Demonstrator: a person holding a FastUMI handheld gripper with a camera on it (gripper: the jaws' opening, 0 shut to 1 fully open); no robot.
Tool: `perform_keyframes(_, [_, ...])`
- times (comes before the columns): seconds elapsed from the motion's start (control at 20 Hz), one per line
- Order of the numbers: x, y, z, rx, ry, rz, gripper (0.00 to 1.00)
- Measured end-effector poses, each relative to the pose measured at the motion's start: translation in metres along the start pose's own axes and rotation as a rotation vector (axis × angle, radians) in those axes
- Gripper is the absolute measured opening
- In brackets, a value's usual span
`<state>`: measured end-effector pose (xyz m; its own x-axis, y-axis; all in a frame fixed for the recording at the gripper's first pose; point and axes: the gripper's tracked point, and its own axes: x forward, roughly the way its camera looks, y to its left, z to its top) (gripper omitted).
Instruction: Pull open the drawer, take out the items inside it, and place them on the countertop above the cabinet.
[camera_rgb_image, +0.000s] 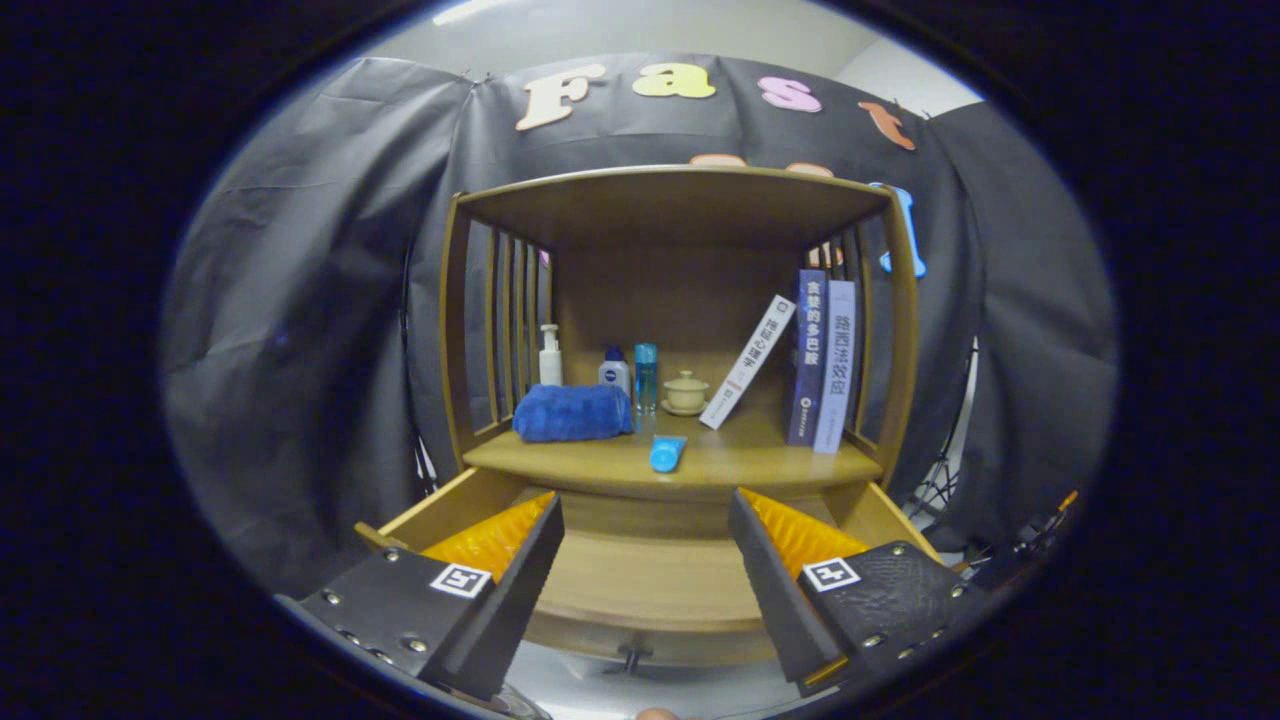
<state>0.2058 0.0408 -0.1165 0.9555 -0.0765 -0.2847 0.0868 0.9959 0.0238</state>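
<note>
Wooden cabinet (905, 330) stands dead ahead of the gripper, slatted sides, flat top board, w/ black cloth wall behind; drawer (640, 575) below it is pulled out toward the gripper, its bare wood floor showing between the two fingers, nothing seen lying on the part in view; drawer front w/ small dark knob (632, 657) sits lowest, between the finger bases.

Countertop (740, 460) above the drawer lies just beyond the fingertips; blue tube (666, 453) lies on it near the front edge, cap end toward the gripper, roughly centred between the fingers and apart from them.

Gripper (645, 510) hovers over the open drawer, fingers spread wide, holding nothing; each finger carries a square marker tag.

Further back on the countertop, past the left finger: folded blue towel (572, 412); behind it a white pump bottle (550, 356) by the left slats; just right of towel a small white-and-blue bottle (614, 370), then a clear blue bottle (646, 377) touching or nearly touching it.

Beyond the right finger: two upright books (824, 362) against the right slats, dark blue one and paler one side by side; a white book (750, 361) leans tilted toward them; small cream lidded cup on saucer (686, 392) sits btwn clear blue bottle and leaning book.

Tripod legs (938, 490) show right of the cabinet.
</note>
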Motion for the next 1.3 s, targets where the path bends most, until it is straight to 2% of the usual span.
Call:
perform_keyframes(0.2, [-0.024, -0.012, -0.039, -0.004, 0.007, -0.072, 0.98])
perform_keyframes(0.4, [-0.023, 0.001, -0.074, -0.055, 0.063, -0.05, 0.98])
perform_keyframes(0.6, [-0.014, 0.008, -0.094, -0.07, 0.094, -0.065, 0.98])
perform_keyframes(1.0, [-0.003, 0.005, -0.101, -0.108, 0.079, -0.144, 0.96])
perform_keyframes(1.3, [0.007, -0.001, -0.1, -0.113, 0.087, -0.121, 0.98])
